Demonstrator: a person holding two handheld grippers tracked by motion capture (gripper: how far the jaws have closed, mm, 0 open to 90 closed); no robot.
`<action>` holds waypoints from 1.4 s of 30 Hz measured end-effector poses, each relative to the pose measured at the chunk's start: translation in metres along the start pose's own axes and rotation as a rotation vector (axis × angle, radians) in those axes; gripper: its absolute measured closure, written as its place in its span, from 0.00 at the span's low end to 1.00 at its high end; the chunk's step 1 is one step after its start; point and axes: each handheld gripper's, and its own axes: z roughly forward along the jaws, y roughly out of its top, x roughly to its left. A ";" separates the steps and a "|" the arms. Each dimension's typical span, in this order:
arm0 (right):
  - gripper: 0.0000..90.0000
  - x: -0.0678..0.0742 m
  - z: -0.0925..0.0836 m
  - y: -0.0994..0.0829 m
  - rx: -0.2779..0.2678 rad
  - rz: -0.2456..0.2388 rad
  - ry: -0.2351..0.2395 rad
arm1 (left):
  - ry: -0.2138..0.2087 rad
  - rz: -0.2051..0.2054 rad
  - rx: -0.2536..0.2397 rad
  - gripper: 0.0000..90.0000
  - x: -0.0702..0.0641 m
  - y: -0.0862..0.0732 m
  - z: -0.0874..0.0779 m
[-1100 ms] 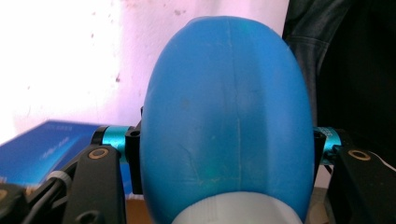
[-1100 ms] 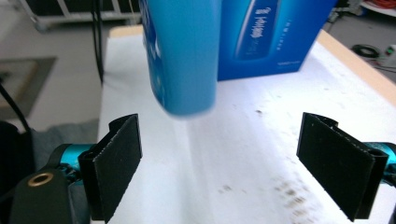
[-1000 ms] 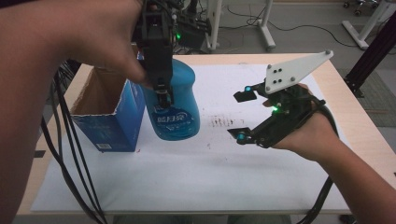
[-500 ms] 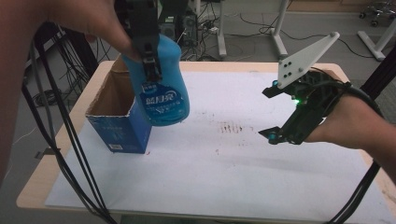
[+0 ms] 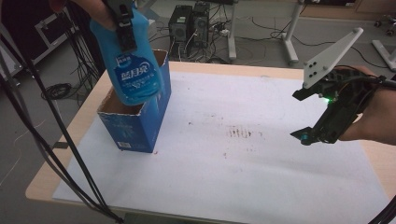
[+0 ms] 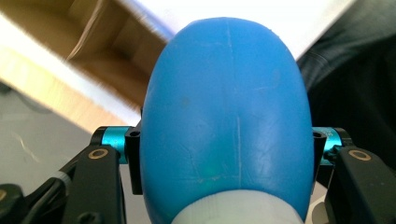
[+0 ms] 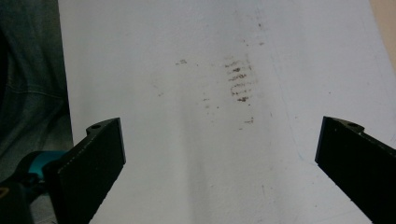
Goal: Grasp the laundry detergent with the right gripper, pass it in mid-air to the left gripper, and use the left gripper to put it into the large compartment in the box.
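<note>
bottle (image 5: 132, 70) now lifted over box (image 5: 135, 123) mouth, left gripper (image 5: 122, 21) clamping it | right gripper (image 5: 314, 116) just spread wide, empty | lowering in looks next

Your left gripper (image 5: 125, 28) is cut off by the high view's top edge. The blue bottle (image 5: 130, 70) hides the carton's (image 5: 140, 126) inside there, and its label print is too small to read.

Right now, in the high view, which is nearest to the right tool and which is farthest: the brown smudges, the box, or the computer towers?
From the right tool:
1. Smudges, on the white sheet, just to its left.
2. Computer towers, on the floor beyond the table's far edge.
3. Box, at the table's left side.
</note>
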 end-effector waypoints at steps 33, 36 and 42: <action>0.01 -0.003 0.011 -0.004 -0.004 0.007 0.001 | 0.027 -0.278 0.064 0.44 0.054 0.008 0.085; 0.01 -0.003 0.012 -0.005 0.001 0.012 0.002 | 0.032 -0.245 0.073 0.44 0.055 0.009 0.094; 0.01 -0.002 0.015 -0.007 0.005 0.016 -0.001 | 0.034 -0.122 0.079 0.44 0.059 0.008 0.123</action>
